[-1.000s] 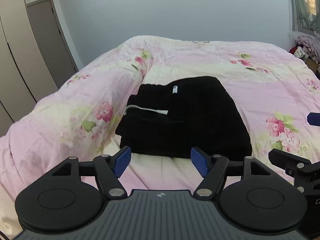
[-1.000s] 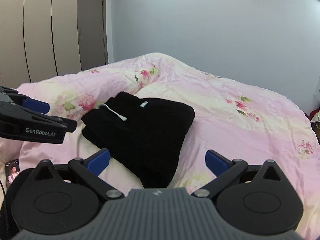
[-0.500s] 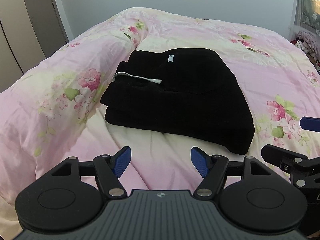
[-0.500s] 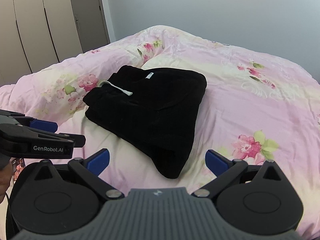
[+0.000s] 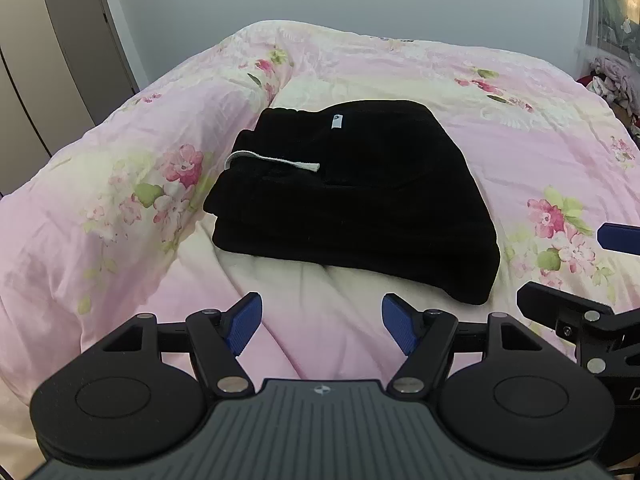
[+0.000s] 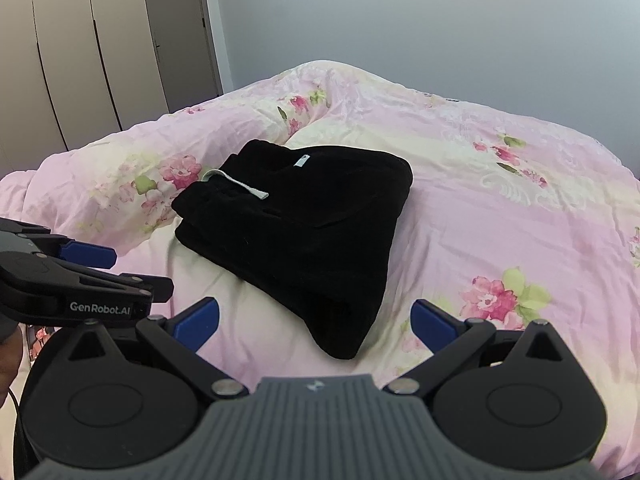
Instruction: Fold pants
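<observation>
While I hold both tools low over the bed, the black, plush, folded pants [image 5: 360,200] lie as a thick, soft-edged, roughly rectangular stack on the pink floral quilt [image 5: 520,128], which is thin, wrinkled cotton with cream bands and rose prints. A white woven drawstring [image 5: 276,161] with a frayed tip lies across the top layer near the waistband, and a small white label [image 5: 337,121] shows further back. My left gripper [image 5: 322,322] is spread wide with nothing between its ribbed blue pads; the pants lie just ahead of it, apart from the pads. My right gripper [image 6: 316,316] is also spread wide and empty; the stack's near corner points toward the gap between its pads without touching them. Smooth beige wardrobe doors [image 6: 80,60] stand at the left.
</observation>
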### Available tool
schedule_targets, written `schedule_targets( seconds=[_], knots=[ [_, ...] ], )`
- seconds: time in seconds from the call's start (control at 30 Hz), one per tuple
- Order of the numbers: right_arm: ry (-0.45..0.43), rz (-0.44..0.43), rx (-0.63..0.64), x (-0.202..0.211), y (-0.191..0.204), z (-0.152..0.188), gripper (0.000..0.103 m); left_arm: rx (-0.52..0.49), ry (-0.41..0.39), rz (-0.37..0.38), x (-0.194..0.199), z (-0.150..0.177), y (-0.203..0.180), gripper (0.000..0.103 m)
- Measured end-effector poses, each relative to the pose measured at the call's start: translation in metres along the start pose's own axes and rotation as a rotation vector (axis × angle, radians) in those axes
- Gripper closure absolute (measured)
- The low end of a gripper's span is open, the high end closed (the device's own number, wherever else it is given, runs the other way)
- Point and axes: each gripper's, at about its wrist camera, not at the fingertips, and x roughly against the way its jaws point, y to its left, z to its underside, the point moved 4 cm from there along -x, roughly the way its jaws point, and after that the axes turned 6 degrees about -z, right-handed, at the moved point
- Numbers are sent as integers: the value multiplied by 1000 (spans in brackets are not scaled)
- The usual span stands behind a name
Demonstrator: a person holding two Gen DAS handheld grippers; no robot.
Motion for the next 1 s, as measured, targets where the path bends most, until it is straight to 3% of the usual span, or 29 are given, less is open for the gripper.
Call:
schedule_targets(
  seconds=[1.0],
  knots=[
    [-4, -24, 14, 5, 4, 1, 5, -9, -19, -11, 5, -4, 2, 22]
  ],
)
